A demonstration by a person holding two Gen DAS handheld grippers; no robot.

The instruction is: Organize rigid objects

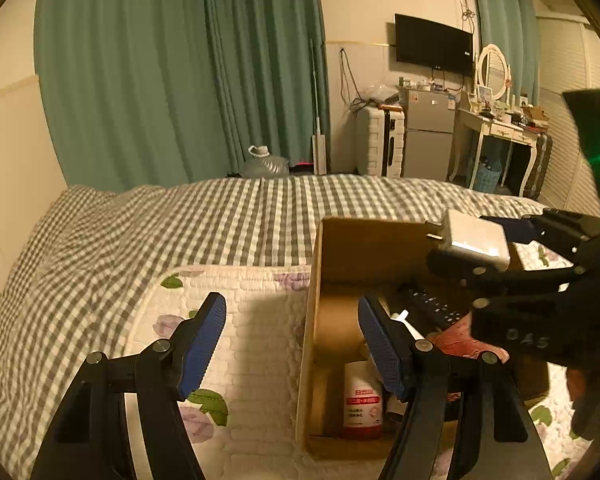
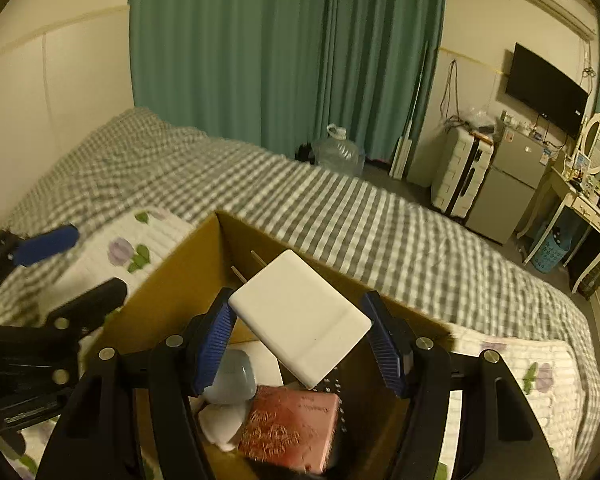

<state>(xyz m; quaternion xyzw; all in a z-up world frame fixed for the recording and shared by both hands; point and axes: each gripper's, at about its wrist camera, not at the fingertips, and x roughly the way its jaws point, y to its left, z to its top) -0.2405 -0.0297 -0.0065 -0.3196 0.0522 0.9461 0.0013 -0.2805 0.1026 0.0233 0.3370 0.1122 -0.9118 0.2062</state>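
My landmark is the cardboard box (image 2: 180, 280) sitting on the floral quilted pad (image 1: 252, 344) on the bed. Nearest me, my left tongs (image 1: 292, 340) stand wide apart with nothing between the blue pads; one pad is over the pad just outside the box's left wall, the other hangs inside the box. My right tongs (image 2: 300, 340) grip a white power adapter (image 2: 300, 316) by its two sides, held tilted above the open box, its metal prongs pointing toward the box's far wall. Down in the box, under the adapter, I see a pink box (image 2: 292, 428), a pale blue case (image 2: 236, 376) and something white beside it that I cannot make out. From the left view the box also holds a white bottle with a red label (image 1: 362, 400) near its front wall and a black remote (image 1: 432, 304) toward the middle. Beyond the box the grey checked bedspread (image 1: 180, 224) runs back to green curtains (image 1: 160, 72).
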